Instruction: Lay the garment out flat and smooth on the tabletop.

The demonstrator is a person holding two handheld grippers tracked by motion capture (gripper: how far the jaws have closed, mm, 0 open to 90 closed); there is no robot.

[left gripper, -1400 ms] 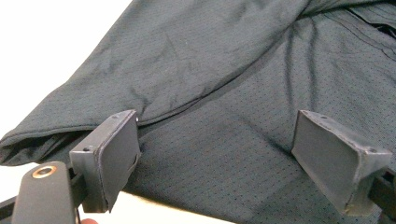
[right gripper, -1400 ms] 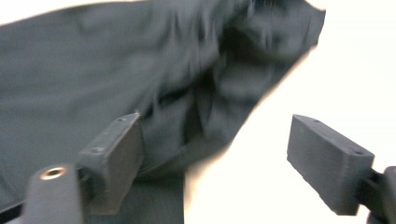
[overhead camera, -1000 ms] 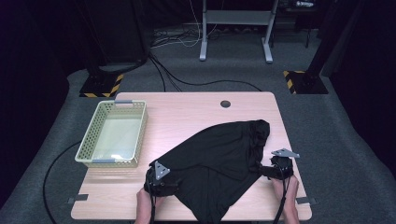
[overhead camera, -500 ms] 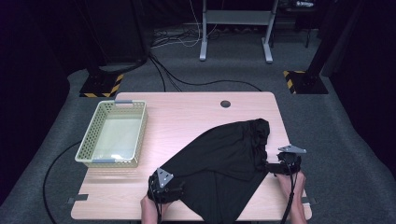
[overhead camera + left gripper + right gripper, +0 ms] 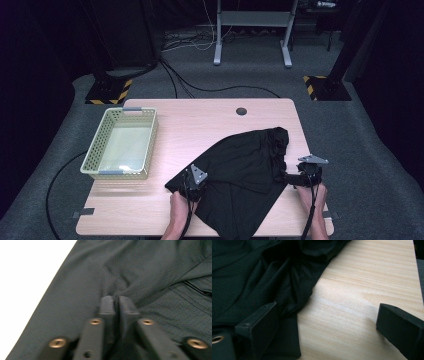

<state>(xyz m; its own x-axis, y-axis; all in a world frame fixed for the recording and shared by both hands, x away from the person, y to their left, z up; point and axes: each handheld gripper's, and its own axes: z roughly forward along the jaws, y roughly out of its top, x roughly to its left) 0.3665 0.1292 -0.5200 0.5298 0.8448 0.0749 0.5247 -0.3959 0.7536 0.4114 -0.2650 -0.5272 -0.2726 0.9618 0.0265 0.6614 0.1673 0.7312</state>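
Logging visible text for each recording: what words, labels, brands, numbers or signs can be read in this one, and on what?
No readable text anywhere.
Black garment: no print or label visible.
Green basket: no marking.
Table: bare wood, no lettering.
Pale mark on dark equipment at the top right: too small and blurred to read.
Yellow and black hazard stripes on the floor stand bases: a pattern, not words.

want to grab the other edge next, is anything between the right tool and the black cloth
Nothing visible. The right tool is open at the edge of the black cloth, one jaw over the fabric, the other over bare table. The left tool is shut on the cloth.
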